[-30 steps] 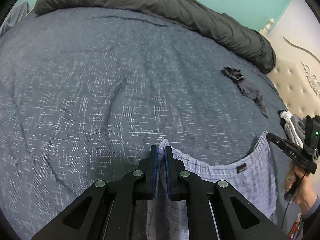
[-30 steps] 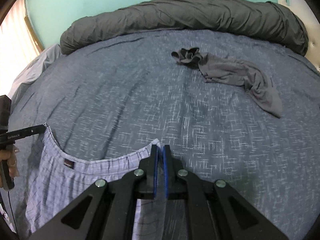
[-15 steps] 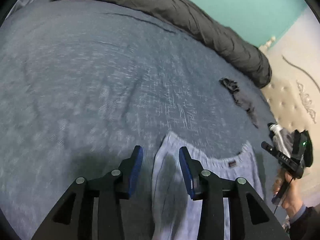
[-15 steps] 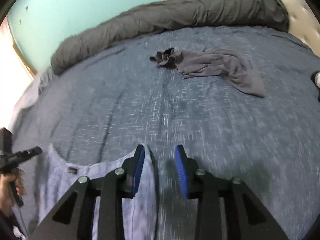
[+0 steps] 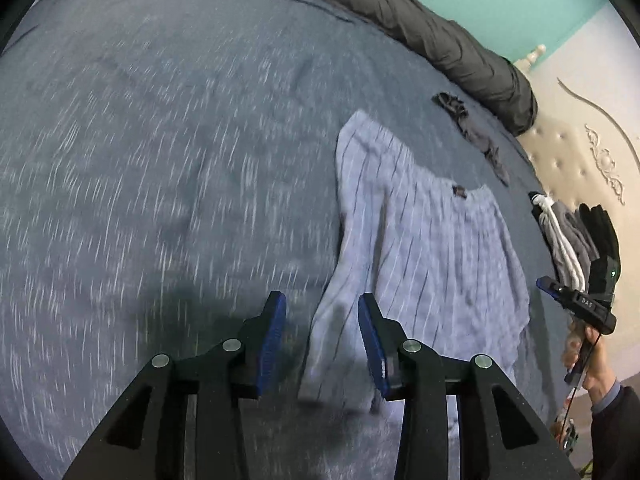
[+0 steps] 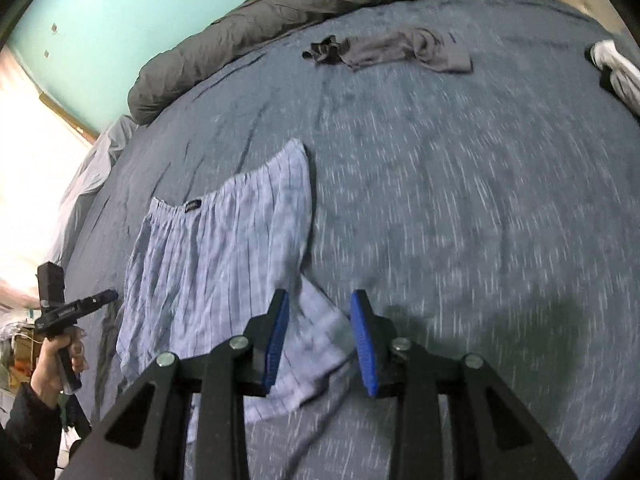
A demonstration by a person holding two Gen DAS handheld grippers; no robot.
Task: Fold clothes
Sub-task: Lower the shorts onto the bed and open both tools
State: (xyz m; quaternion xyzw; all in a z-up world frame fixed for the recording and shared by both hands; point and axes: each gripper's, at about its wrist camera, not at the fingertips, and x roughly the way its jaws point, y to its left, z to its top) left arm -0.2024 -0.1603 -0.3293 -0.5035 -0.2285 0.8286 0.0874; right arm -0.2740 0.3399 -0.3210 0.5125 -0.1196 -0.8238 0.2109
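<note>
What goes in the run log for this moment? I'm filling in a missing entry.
stage: shorts laid out | left gripper: open, empty | right gripper: open, empty | plaid shorts: flat on bedspread | fold: not started

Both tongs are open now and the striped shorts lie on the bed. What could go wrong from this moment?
1. The striped shorts lie skewed with one leg hem bunched near the right tongs, so a fold may come out uneven.
2. The left tongs hang close over the cloth and may snag it.
</note>
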